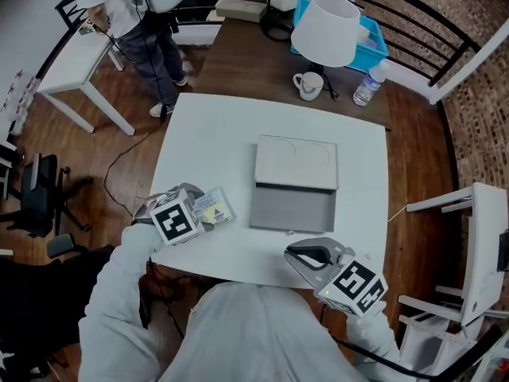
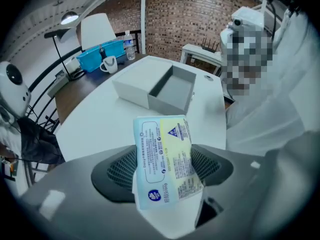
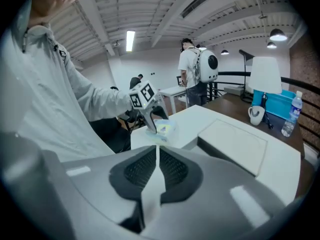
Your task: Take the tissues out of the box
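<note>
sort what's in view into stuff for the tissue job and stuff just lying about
For the job:
- tissue pack, clamped in the left gripper
- open box on the white table, nothing visible inside
- right gripper, shut and empty

Lying about, on the brown table behind:
- mug
- water bottle
- lamp
- blue bin

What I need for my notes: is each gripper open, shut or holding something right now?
Left gripper: closed on the tissue pack.
Right gripper: closed, nothing between its jaws.
</note>
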{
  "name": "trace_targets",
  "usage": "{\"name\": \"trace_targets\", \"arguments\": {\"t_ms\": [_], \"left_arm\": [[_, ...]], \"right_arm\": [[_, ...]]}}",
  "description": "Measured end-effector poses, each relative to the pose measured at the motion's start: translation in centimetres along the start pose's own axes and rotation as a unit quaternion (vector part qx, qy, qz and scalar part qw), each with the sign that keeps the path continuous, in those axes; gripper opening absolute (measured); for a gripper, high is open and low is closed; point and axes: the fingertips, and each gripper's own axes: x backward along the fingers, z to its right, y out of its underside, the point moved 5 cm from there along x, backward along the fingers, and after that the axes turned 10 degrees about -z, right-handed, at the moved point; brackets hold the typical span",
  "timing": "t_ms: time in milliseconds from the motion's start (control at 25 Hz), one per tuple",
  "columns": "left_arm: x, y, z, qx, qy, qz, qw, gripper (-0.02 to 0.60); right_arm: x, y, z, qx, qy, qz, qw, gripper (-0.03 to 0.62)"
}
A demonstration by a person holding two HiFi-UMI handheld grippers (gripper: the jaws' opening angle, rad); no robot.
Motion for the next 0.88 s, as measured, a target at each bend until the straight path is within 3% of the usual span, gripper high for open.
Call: {"name": "trace_targets", "arguments": {"t_ms": [160,240,520,600,640,760,800,880], "left_arm": [[-2.1,0.4,-0.3,0.015,0.026,0.008,0.9995,0.365],[-1.6,0.5,-0.4,0.002,0.026,0.011,0.9996,0.371],[6.4,-0.2,-0.6,-0.022,-0.045,0.104,0.9934,0.367],[11.3,-0.7,0.5,-0.039,-0.088,0.155,0.9833,0.345],[14.2,-0.8,1.4,-0.045,-0.116,0.192,0.9734,0.311],[21.0,-0.9,5.2,-0.065,-0.186,0.307,0.931,0.105],[21.8,-0.8,6.4,-0.064,-0.185,0.33,0.9232,0.024],[21.1,-0.4,8.1,-0.028,-0.154,0.354,0.922,0.014]], "right_arm": [[-1.0,-0.8,-0.5,-0.004,-0.004,-0.005,1.0,0.017],[-1.3,-1.1,-0.7,-0.005,-0.003,-0.007,1.0,0.017],[-1.3,-0.7,-1.2,-0.015,-0.001,-0.004,1.0,0.017],[-1.0,-0.8,-1.2,-0.013,0.003,-0.002,1.0,0.017],[-0.9,-0.9,-1.2,-0.011,0.004,0.002,1.0,0.017],[0.1,-1.4,-1.3,-0.013,-0.005,0.033,0.999,0.017],[0.5,-1.6,-1.3,-0.017,-0.01,0.048,0.999,0.017],[1.4,-1.8,-1.3,-0.022,-0.018,0.073,0.997,0.017]]}}
